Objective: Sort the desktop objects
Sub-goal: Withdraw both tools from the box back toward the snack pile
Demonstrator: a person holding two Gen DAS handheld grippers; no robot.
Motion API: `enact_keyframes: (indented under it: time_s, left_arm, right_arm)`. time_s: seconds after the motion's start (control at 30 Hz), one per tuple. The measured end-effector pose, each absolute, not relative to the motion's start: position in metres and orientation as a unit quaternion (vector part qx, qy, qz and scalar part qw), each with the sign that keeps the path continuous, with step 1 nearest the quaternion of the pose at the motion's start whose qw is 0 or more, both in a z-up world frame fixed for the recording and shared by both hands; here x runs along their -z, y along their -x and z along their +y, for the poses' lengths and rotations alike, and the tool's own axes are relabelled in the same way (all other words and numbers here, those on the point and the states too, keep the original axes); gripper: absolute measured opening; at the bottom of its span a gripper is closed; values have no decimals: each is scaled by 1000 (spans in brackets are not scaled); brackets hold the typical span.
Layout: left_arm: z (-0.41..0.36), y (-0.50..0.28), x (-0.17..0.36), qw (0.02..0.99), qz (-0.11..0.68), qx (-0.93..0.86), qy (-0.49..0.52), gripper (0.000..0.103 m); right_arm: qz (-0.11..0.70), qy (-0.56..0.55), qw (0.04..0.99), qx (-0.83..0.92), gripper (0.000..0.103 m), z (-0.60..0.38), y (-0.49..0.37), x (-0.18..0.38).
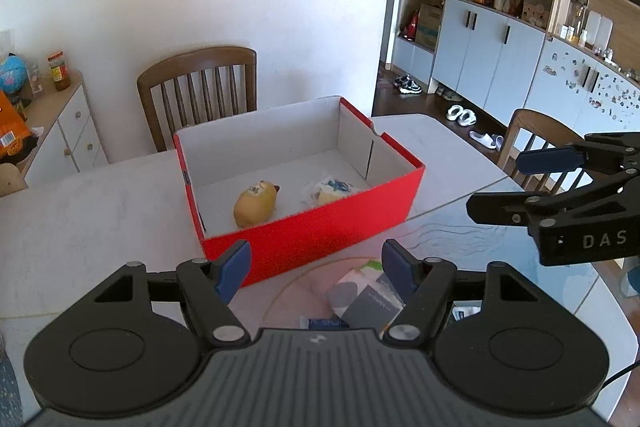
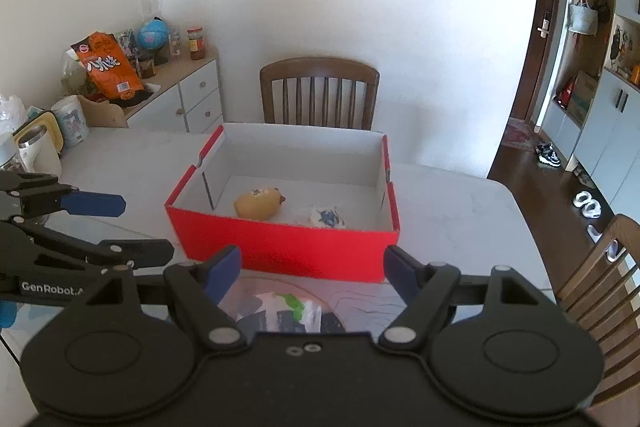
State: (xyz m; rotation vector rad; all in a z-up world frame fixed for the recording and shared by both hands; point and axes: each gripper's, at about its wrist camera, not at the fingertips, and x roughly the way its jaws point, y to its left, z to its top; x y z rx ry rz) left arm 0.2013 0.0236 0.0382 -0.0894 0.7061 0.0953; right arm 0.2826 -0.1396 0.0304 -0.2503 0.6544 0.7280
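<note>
Red cardboard box (image 1: 312, 239), open-topped and white inside, is found on the pale marble table (image 1: 80, 219), evidently serving as the sorting bin. Two items are already lodged in it: a yellow plush toy (image 1: 256, 205) and a white-and-blue wrapped packet (image 1: 330, 191), lying apart. Remaining packets (image 1: 360, 301) are heaped on a round glass tray (image 2: 280, 287) just before the box. The left claw (image 1: 316, 269) is held released above that heap, empty; the right claw (image 2: 312, 267) is likewise released and empty, presumably awaiting the next pick.
</note>
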Motion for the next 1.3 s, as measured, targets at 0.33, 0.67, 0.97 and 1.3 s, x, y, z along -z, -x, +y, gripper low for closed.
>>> enact_keyframes:
  time_s: [0.33,0.67,0.97,1.3]
  left_arm:
    - [27,-179,-17,932,352,-54,70,87]
    - [30,-155,2,931,350,-67,79,103]
    - [29,-138,22,928,360,-69,68,103]
    - [30,-128,44,920,381,-70,64,103]
  right_arm:
    - [316,102,881,-338,87,-162,-263,-12]
    - [306,93,897,-304,94,-179,-243,5]
    - [327,89,903,-264,94,-199,-235,29]
    - [345,98,902,-243,94,-208,-228,48]
